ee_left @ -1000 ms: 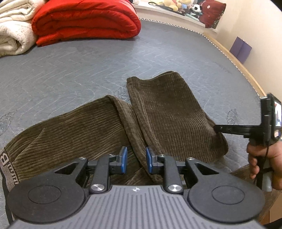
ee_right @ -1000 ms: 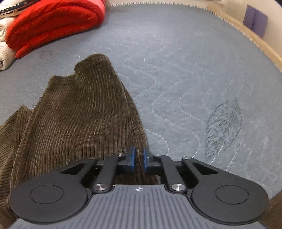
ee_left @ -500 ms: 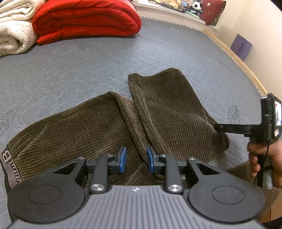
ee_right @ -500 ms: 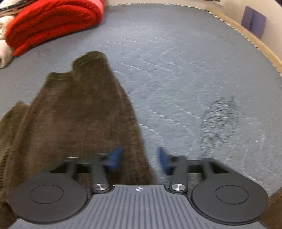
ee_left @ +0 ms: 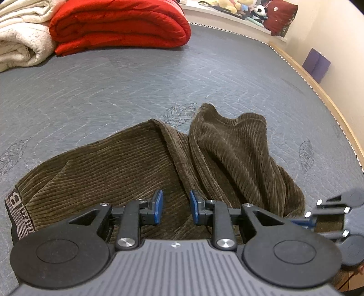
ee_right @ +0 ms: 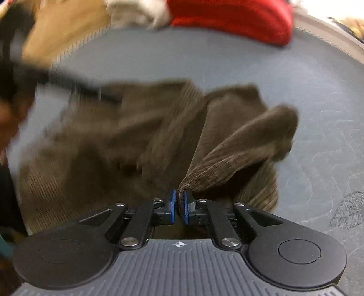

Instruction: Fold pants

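Brown corduroy pants (ee_left: pixel 113 168) lie on the grey mattress (ee_left: pixel 136 79), their waistband (ee_left: pixel 17 205) with a letter B at the left. My left gripper (ee_left: pixel 176 206) hovers open over the crotch area, with a gap between its blue pads and no cloth in it. My right gripper (ee_right: pixel 179 206) is closing, and its pads pinch a fold of the pant leg (ee_right: pixel 238 154), which rises from the bed in a ridge. In the left wrist view the right gripper (ee_left: pixel 300 222) shows blurred at the lower right, by the bunched leg (ee_left: pixel 238 154).
A folded red blanket (ee_left: pixel 118 25) and a white blanket (ee_left: pixel 20 34) sit at the far side of the mattress. The wooden bed edge (ee_left: pixel 329 102) runs along the right, with a purple box (ee_left: pixel 316 65) beyond it and plush toys (ee_left: pixel 238 6) on a ledge.
The right gripper opened, then shut on the pant leg's edge and swung left with a roll, lifting the cloth. The flat leg is now bunched. The left gripper stayed in place.
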